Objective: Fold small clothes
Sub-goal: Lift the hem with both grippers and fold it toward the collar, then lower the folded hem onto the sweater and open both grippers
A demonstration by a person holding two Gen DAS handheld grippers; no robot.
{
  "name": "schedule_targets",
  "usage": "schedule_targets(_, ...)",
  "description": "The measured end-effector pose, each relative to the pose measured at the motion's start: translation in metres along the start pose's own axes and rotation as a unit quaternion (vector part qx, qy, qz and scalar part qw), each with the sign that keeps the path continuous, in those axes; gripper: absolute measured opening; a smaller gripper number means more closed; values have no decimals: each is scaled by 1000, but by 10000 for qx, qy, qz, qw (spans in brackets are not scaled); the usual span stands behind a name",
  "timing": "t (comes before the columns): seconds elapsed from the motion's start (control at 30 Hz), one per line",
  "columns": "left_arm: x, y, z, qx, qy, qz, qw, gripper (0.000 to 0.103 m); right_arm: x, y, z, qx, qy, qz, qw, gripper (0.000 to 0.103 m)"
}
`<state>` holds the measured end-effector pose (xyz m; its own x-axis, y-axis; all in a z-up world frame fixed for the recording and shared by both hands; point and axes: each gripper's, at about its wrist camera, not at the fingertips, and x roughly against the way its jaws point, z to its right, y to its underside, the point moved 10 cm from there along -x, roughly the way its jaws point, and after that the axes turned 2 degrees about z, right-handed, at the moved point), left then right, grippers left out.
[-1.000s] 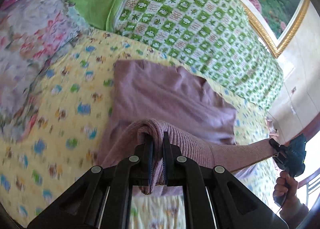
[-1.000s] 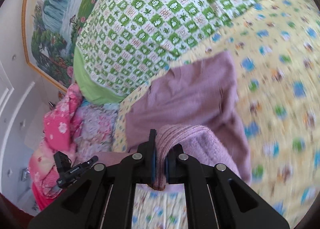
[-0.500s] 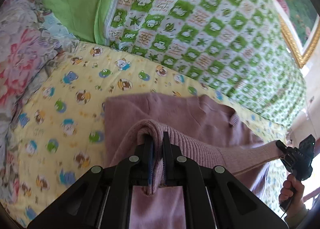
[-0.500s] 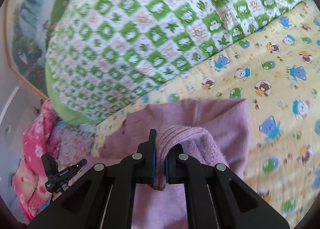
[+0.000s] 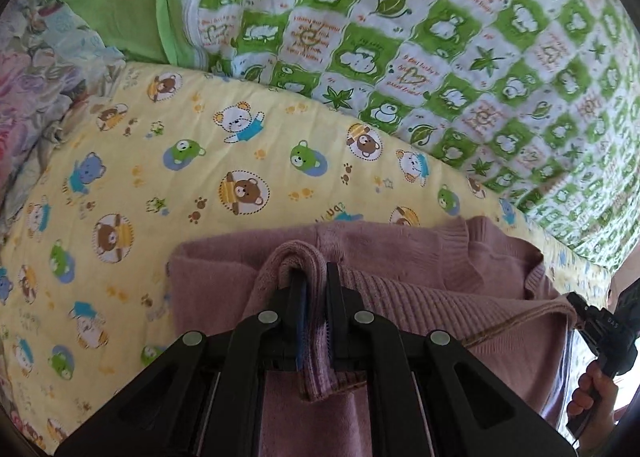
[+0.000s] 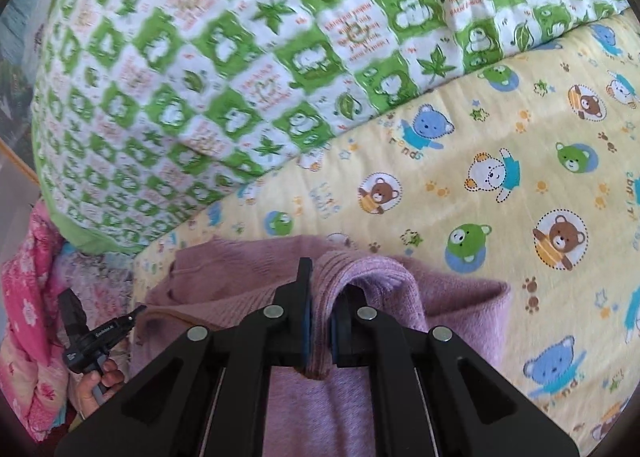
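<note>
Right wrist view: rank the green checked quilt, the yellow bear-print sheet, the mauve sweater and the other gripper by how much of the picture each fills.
1. green checked quilt
2. yellow bear-print sheet, close to the quilt
3. mauve sweater, partly hidden by the gripper
4. left gripper, smallest by far

1 mauve sweater, 2 grippers: left gripper & right gripper, 1 green-check quilt, 1 bear-print sheet.
</note>
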<state>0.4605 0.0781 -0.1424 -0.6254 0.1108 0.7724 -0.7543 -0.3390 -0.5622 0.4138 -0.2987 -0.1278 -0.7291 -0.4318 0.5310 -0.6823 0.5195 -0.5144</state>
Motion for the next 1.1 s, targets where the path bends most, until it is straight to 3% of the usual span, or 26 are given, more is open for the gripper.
schedule_targets(0.33, 3, -4, 5, -130, 167, -21, 9998, 13, -3, -3, 1, -168, 129, -48, 9998, 15)
schedule_targets(0.43, 13, -3, 3, -42, 335, -13, 9994, 15, 3, -6, -3, -92, 207, 15, 9997, 35)
schedule_targets(0.5, 20, -3, 2, -55, 369, 15, 9993, 16, 11, -9, -4, -27, 298, 164, 9994, 62)
schedule_targets(0.53, 23, -3, 1, -57, 381, 8, 9993, 17, 19, -14, -4, 7, 403, 318, 9987, 65)
schedule_targets(0.6, 30, -3, -1, -57, 394, 31, 9992, 19, 32, -21, -4, -46, 389, 525, 9979, 65)
schedule_targets(0.63, 35, -4, -3, -67, 364, 58, 9993, 28, 37, -23, -5, -88, 328, 558, 9979, 65)
schedule_targets(0.67, 40, -6, -7, -83, 210, 130, 9997, 52, 42, -24, -6, -100, 309, 579, 9978, 65)
schedule_targets(0.73, 57, -15, -18, -54, -94, 472, 9988, 74, 53, -25, -12, -23, 292, 659, 9974, 65)
schedule_targets(0.93, 87, -12, -16, -115, 37, 581, 9982, 74, 78, -6, -29, 231, 172, 717, 9970, 65)
schedule_targets(1.1, 97, 40, 30, -741, 420, 312, 9959, 74, 78, 33, -51, 628, -57, 433, 9971, 65)
